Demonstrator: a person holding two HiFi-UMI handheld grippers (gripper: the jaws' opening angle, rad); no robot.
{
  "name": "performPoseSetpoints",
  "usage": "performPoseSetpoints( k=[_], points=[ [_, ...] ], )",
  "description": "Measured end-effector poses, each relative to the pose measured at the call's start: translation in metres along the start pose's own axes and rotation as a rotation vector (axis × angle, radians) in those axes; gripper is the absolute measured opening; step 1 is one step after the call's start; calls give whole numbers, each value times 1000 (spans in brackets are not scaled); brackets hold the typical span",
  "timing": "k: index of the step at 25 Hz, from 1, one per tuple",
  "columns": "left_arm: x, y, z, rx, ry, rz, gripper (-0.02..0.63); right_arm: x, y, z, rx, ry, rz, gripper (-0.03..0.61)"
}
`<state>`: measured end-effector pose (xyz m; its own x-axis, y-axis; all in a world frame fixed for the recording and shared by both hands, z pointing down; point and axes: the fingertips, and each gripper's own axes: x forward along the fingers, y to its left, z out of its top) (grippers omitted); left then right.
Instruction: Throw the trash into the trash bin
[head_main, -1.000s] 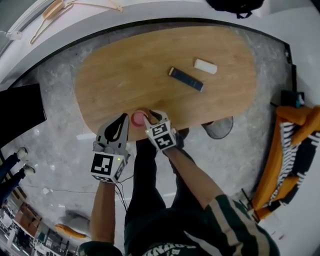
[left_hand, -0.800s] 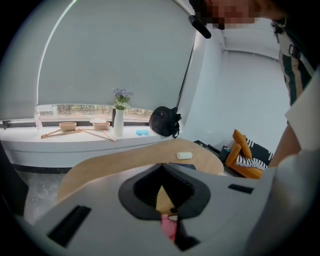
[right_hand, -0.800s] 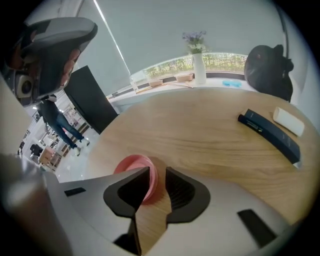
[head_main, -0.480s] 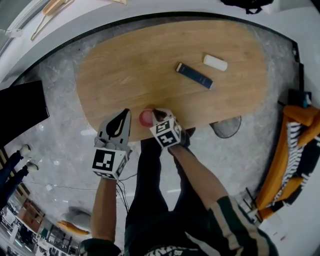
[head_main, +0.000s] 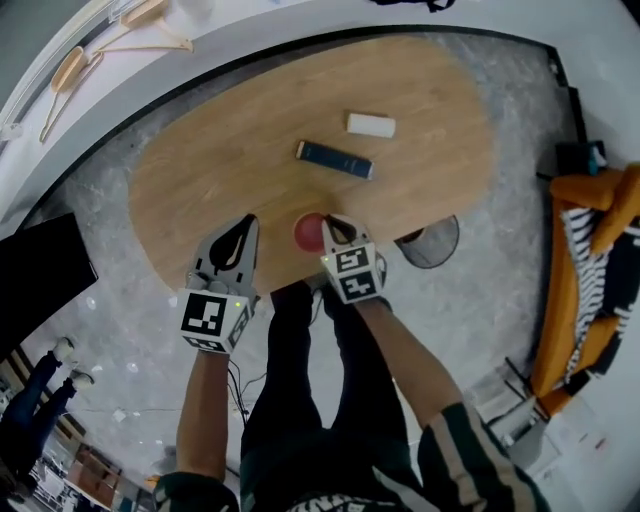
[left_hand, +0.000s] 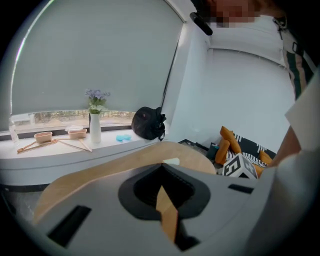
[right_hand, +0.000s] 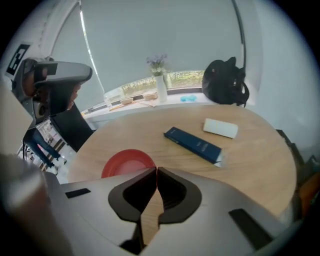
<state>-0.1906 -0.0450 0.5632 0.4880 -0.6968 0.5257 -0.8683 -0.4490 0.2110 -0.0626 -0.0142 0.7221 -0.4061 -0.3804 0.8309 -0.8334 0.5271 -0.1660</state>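
Observation:
A red round cup (head_main: 309, 231) sits at the near edge of the oval wooden table (head_main: 220, 170). My right gripper (head_main: 328, 222) is shut on its right rim. In the right gripper view the cup (right_hand: 127, 163) shows just left of the closed jaw tips of my right gripper (right_hand: 156, 170). Whether the cup rests on the table or hangs just above it I cannot tell. My left gripper (head_main: 247, 222) hovers over the table edge to the cup's left, shut and holding nothing; its jaw tips (left_hand: 161, 166) meet. A dark mesh trash bin (head_main: 432, 243) stands on the floor at the table's near right, partly hidden under it.
A dark blue box (head_main: 334, 159) and a white block (head_main: 371, 125) lie farther out on the table. An orange striped seat (head_main: 590, 270) stands at the right and a black panel (head_main: 40, 265) at the left. The person's legs (head_main: 300, 360) are below the grippers.
The right gripper's jaws closed on the red cup and carried it right along the table's near edge, closer to the bin. The left gripper shifted right as well.

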Motion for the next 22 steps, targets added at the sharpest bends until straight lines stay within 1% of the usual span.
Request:
performPoseSetpoints(
  k=[4, 7, 11, 16, 19, 22],
  points=[
    [37, -44, 22, 50, -1, -94, 0, -43, -71, -4, 107, -59, -116, 9],
    [63, -80, 31, 86, 12, -160, 0, -75, -120, -23, 180, -88, -200, 9],
    [94, -129, 35, 129, 29, -237, 0, -113, -184, -71, 258, -95, -307, 9],
    [127, -177, 26, 169, 50, -307, 0, -146, -236, -139, 377, -75, -397, 9],
    [143, -198, 14, 187, 66, -337, 0, -149, -259, -185, 443, -54, -437, 9],
    [156, -212, -3, 211, 79, -358, 0, -137, -278, -224, 483, -26, -461, 9]
  ],
)
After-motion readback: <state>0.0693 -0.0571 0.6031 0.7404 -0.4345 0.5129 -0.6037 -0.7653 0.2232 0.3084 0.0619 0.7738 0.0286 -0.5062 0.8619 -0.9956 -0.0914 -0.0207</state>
